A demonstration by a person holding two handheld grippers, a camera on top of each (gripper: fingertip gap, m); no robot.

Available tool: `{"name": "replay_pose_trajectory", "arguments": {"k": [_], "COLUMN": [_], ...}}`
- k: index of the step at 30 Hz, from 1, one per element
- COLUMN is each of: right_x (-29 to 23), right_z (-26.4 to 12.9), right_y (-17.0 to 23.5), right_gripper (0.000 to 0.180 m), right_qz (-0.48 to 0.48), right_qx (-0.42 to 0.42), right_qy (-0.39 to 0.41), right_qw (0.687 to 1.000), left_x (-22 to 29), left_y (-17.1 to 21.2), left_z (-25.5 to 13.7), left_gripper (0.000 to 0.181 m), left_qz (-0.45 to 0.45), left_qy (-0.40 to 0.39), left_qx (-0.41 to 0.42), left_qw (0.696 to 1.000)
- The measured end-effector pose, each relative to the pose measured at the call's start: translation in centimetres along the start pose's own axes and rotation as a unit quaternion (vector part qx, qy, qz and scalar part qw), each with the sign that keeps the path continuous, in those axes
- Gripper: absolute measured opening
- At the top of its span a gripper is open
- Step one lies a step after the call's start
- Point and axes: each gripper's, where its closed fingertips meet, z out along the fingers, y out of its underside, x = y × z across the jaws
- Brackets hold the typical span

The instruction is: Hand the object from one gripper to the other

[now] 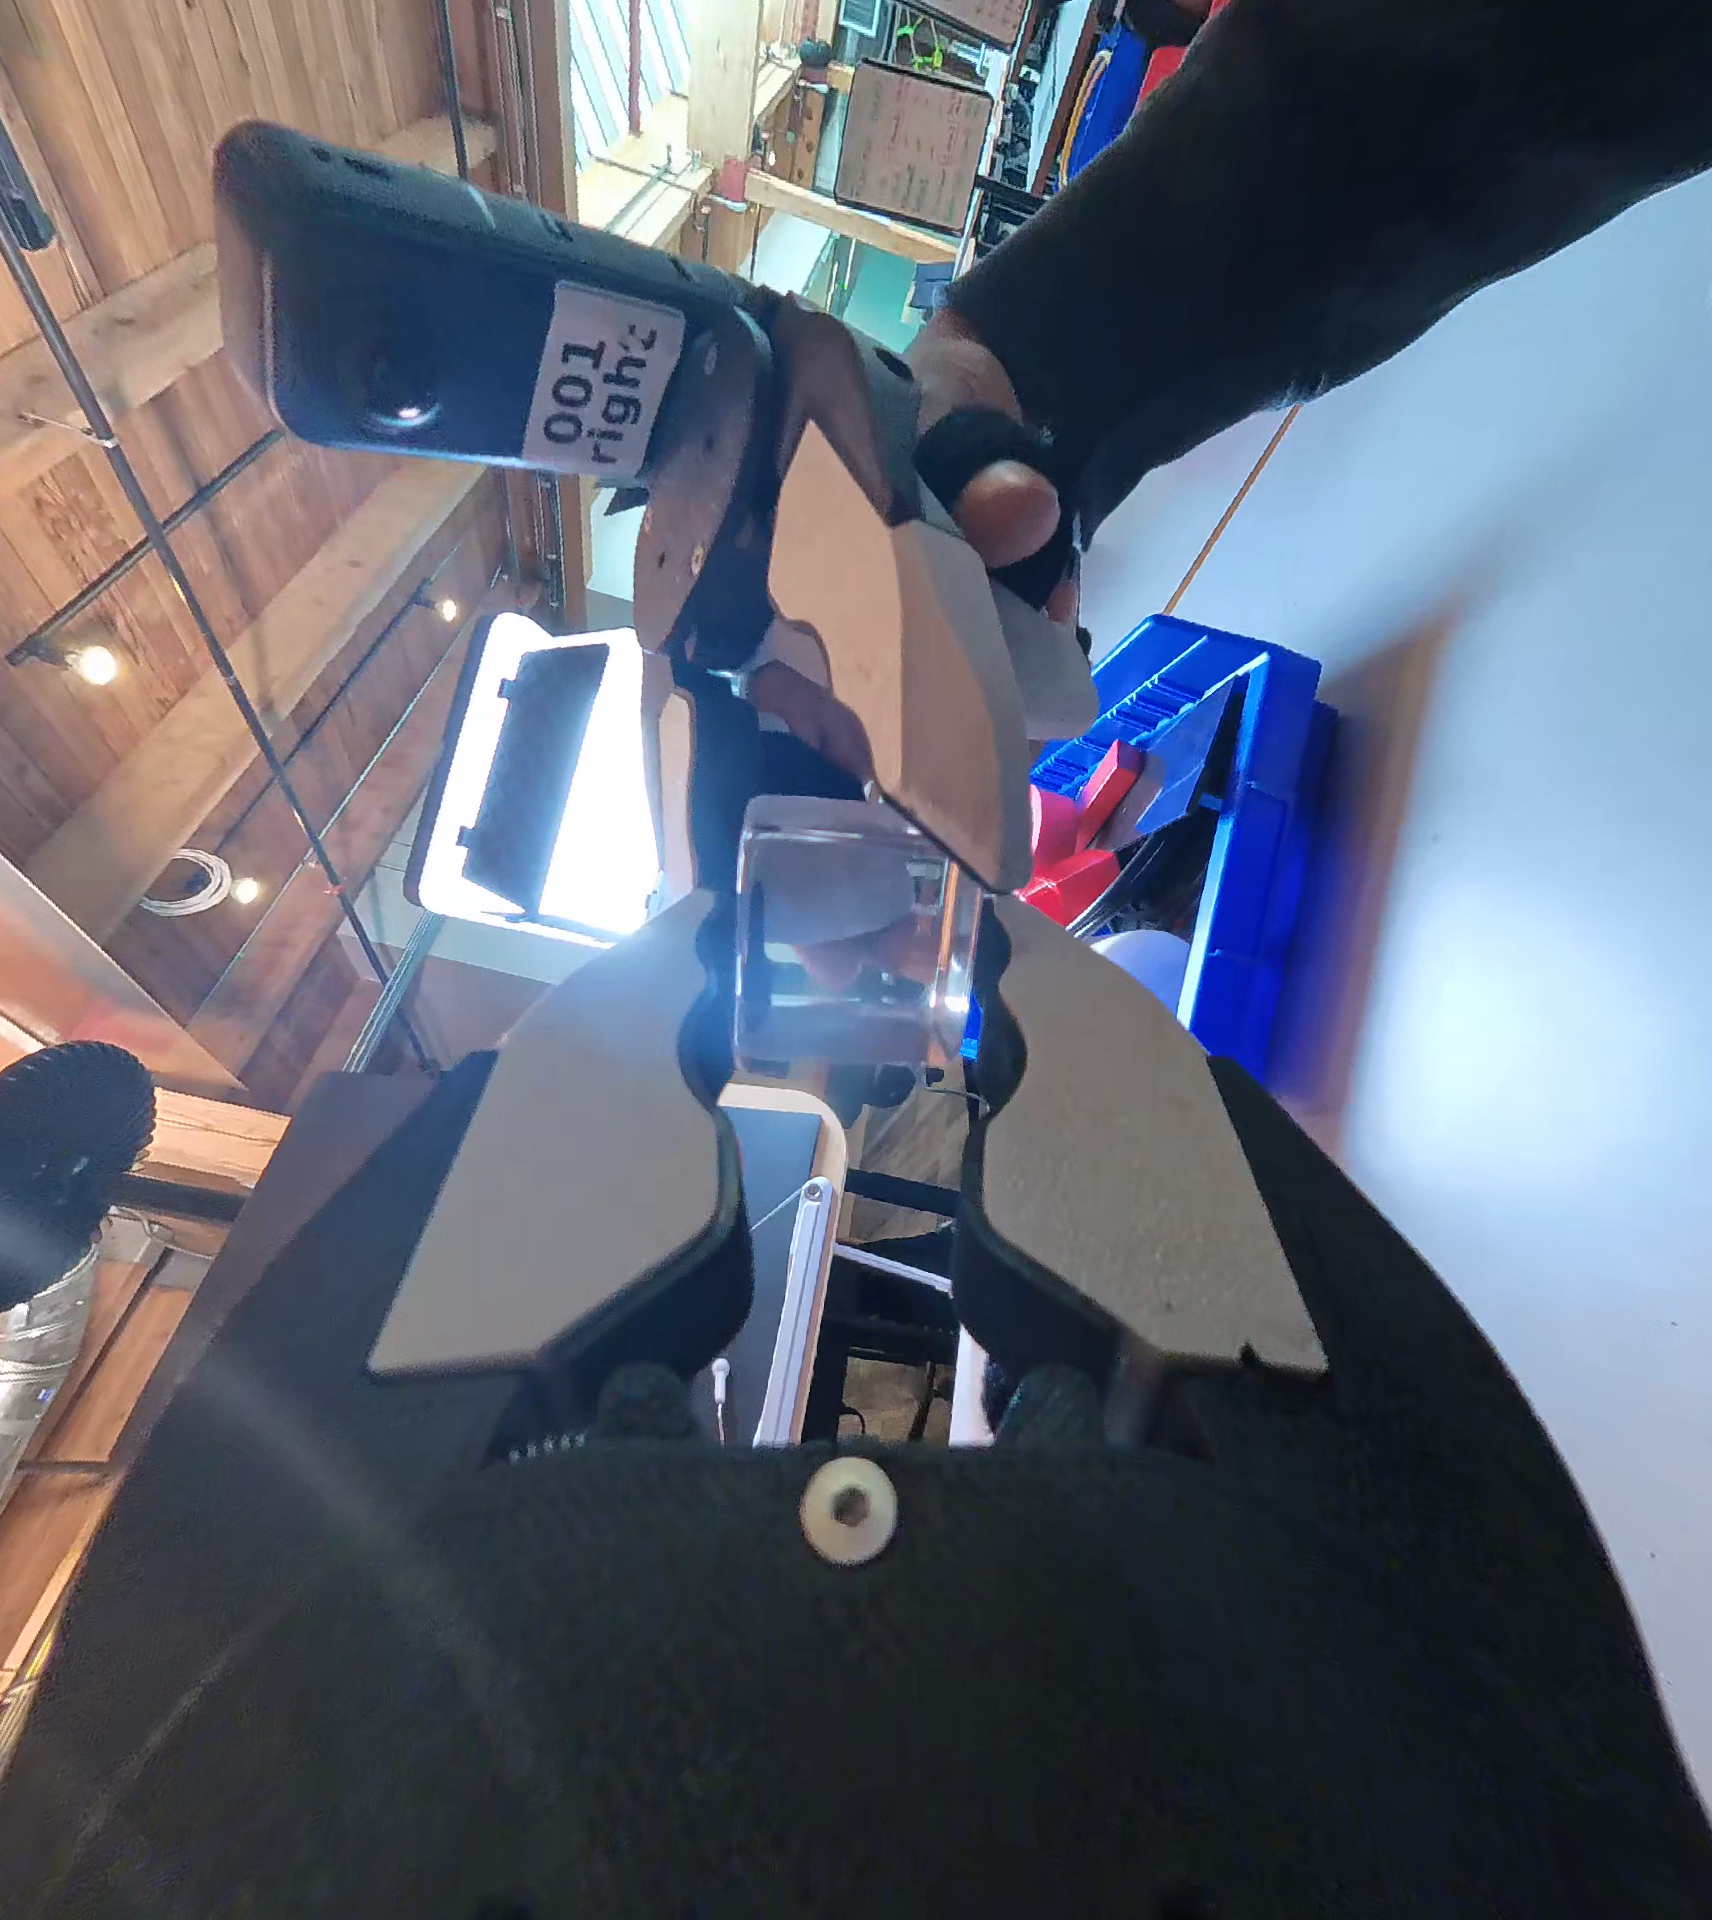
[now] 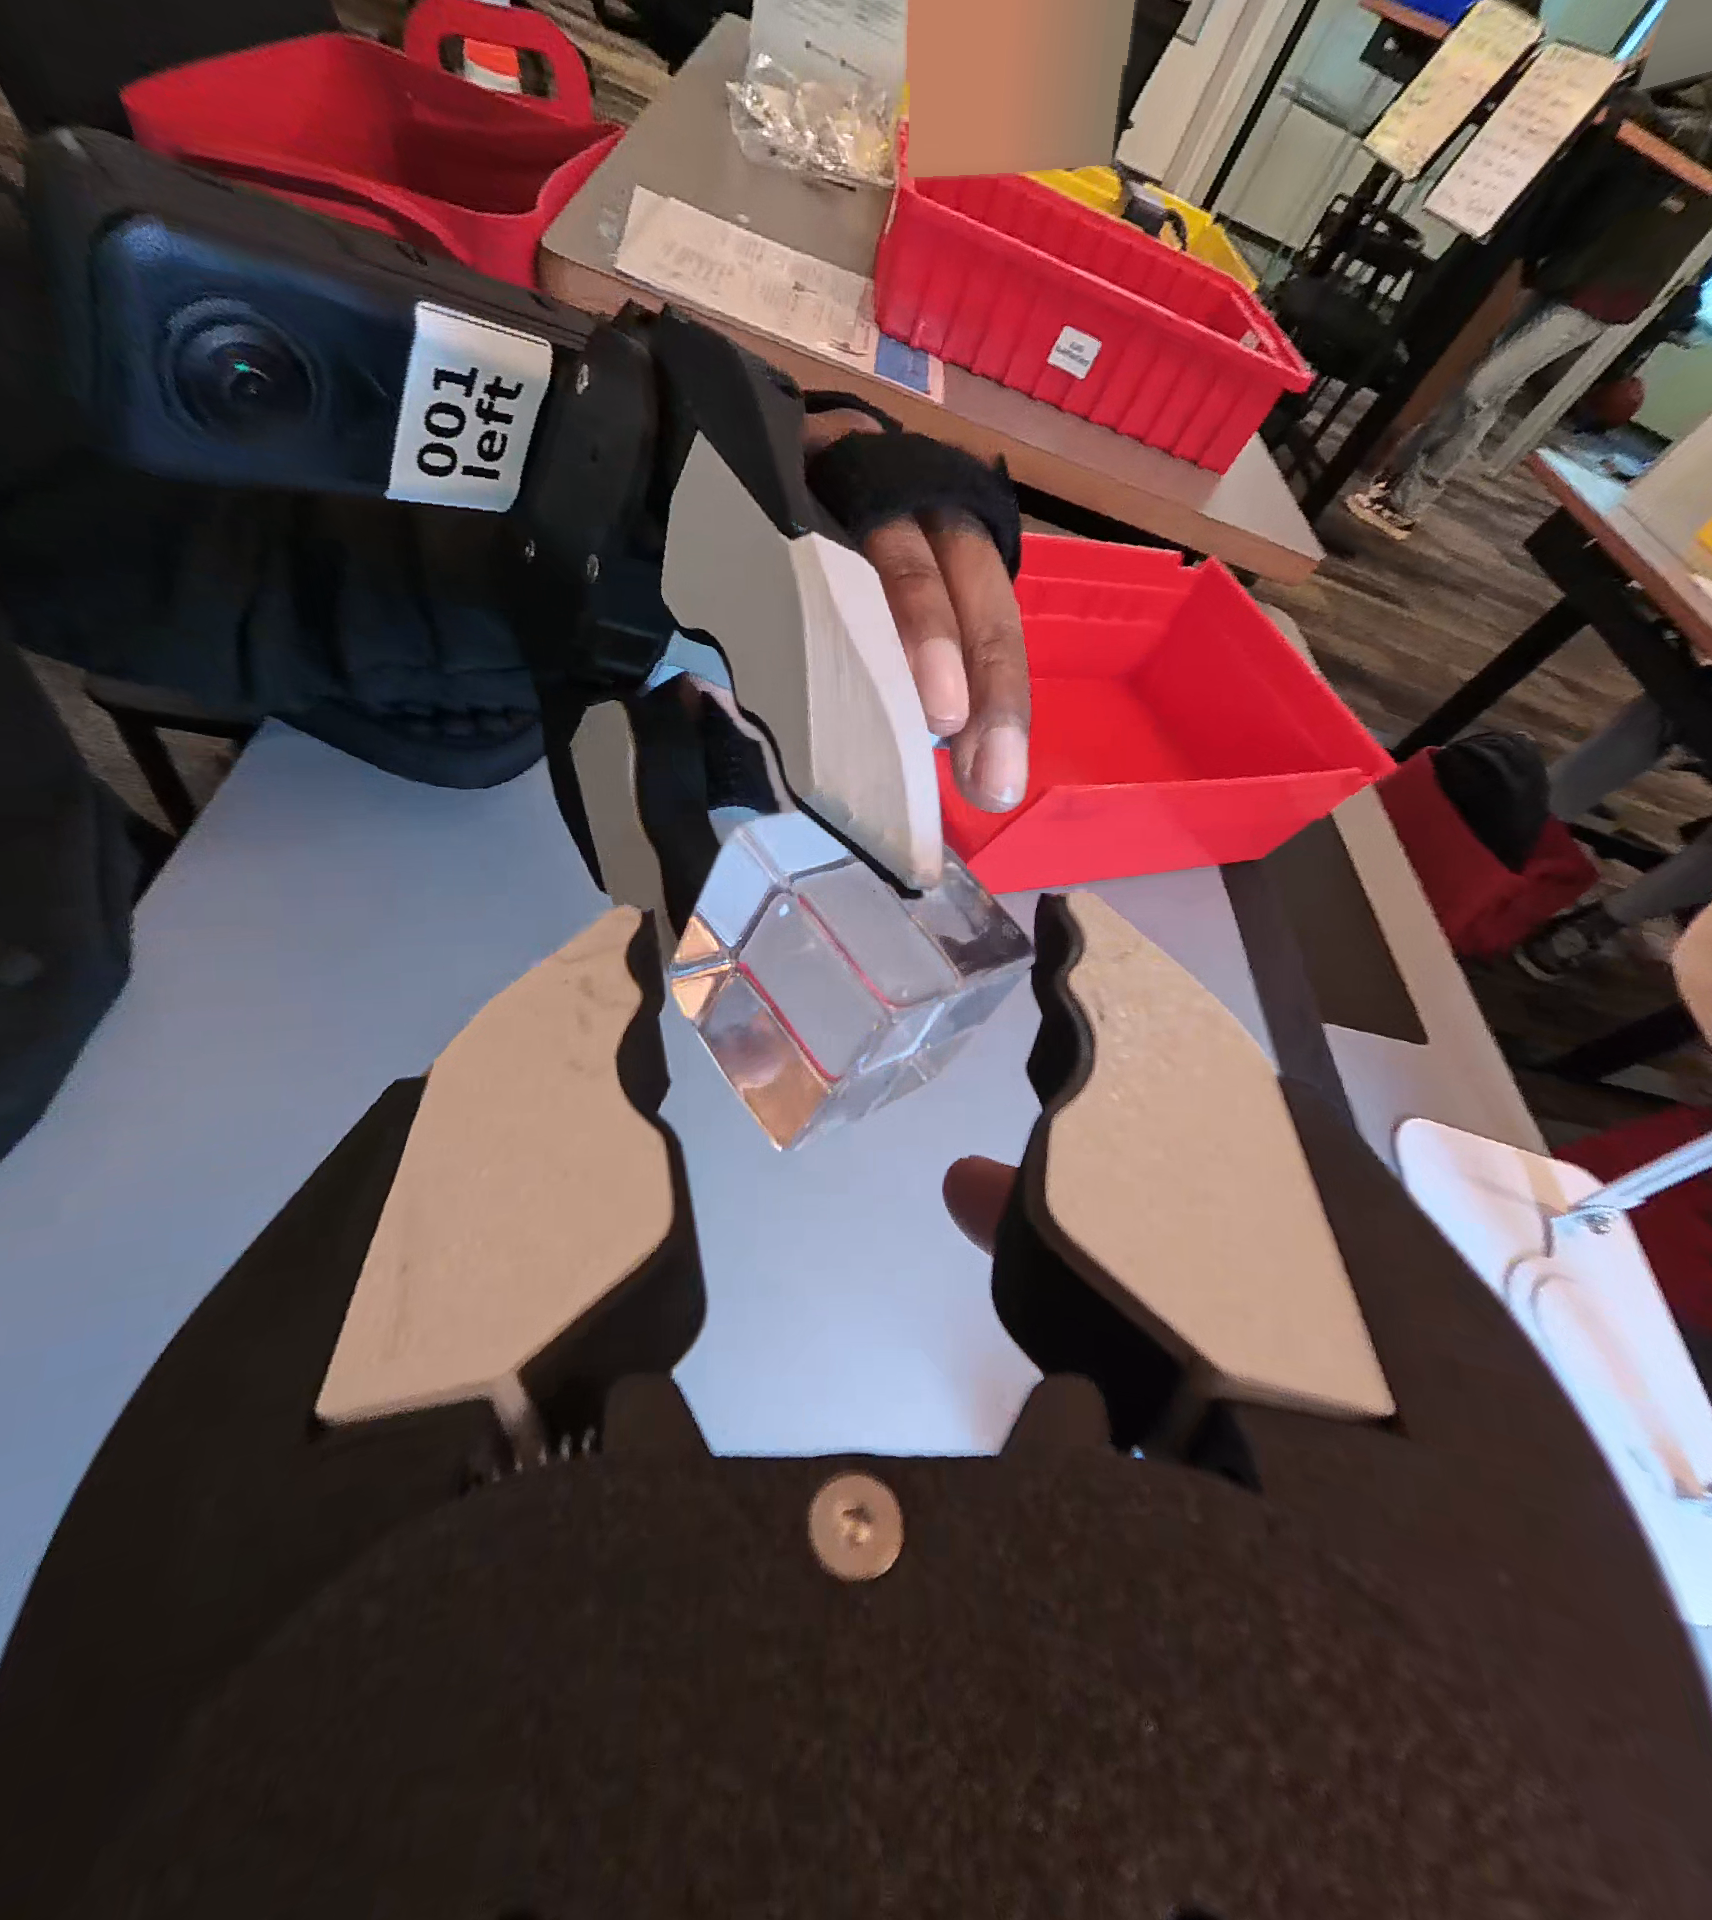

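A clear glass-like cube hangs in the air over the white table. My left gripper is shut on it, fingertips on its two sides. In the right wrist view the cube is tilted, and the left gripper comes in from the upper left, holding the cube's far end. My right gripper is open. Its fingers straddle the cube closely, and I cannot tell whether they touch it. In the left wrist view the right gripper reaches in from above, one finger overlapping the cube's corner.
An empty red bin sits on the white table just beyond the cube. A blue bin holding red parts stands on the table. More red bins are on a table behind. A white chair is at the right. The grippers are tip to tip, or close to it.
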Motion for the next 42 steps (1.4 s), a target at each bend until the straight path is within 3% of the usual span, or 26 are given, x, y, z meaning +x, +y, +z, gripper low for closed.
{"name": "replay_pose_trajectory", "arguments": {"k": [8, 12, 15, 17, 21, 25, 30, 34, 37, 42], "right_x": [0.5, 2.8, 5.4, 6.8, 8.0, 8.3, 7.9, 7.4, 7.0, 6.4], "right_z": [-0.1, -1.2, -3.1, -4.0, -4.1, -3.1, -1.4, 0.1, 0.6, 0.3], "right_y": [-0.2, -0.6, -1.6, -2.1, -1.7, -0.9, -0.1, 0.5, 0.5, -0.3], "right_gripper": [0.066, 0.066, 0.066, 0.065, 0.066, 0.066, 0.066, 0.065, 0.065, 0.054], "right_qz": [-0.019, -0.073, -0.165, -0.238, -0.345, -0.377, -0.384, -0.378, -0.379, -0.390], "right_qx": [-0.008, -0.008, -0.006, -0.020, -0.060, -0.073, -0.089, -0.103, -0.107, -0.100], "right_qy": [0.027, 0.114, 0.240, 0.316, 0.389, 0.400, 0.386, 0.366, 0.358, 0.355], "right_qw": [0.999, 0.991, 0.957, 0.918, 0.852, 0.832, 0.834, 0.844, 0.847, 0.844], "left_x": [-0.2, -1.8, -3.4, -3.9, -3.9, -4.4, -4.9, -3.5, -3.0, -4.0], "left_y": [0.3, 2.4, 5.2, 7.3, 9.2, 8.3, 6.2, 5.6, 6.5, 9.8], "left_z": [0.0, -0.2, -1.2, -1.7, -2.1, -2.1, -1.6, -0.7, -0.5, -1.4], "left_gripper": [0.044, 0.046, 0.048, 0.048, 0.049, 0.049, 0.049, 0.057, 0.057, 0.046], "left_qz": [0.000, -0.109, -0.240, -0.304, -0.380, -0.410, -0.453, -0.425, -0.409, -0.462], "left_qy": [-0.008, -0.033, -0.052, -0.061, -0.060, -0.053, -0.036, -0.012, -0.014, -0.051], "left_qx": [-0.009, -0.038, -0.026, -0.025, -0.013, 0.009, 0.035, 0.013, -0.009, -0.032], "left_qw": [1.000, 0.993, 0.969, 0.950, 0.923, 0.910, 0.890, 0.905, 0.913, 0.885]}}
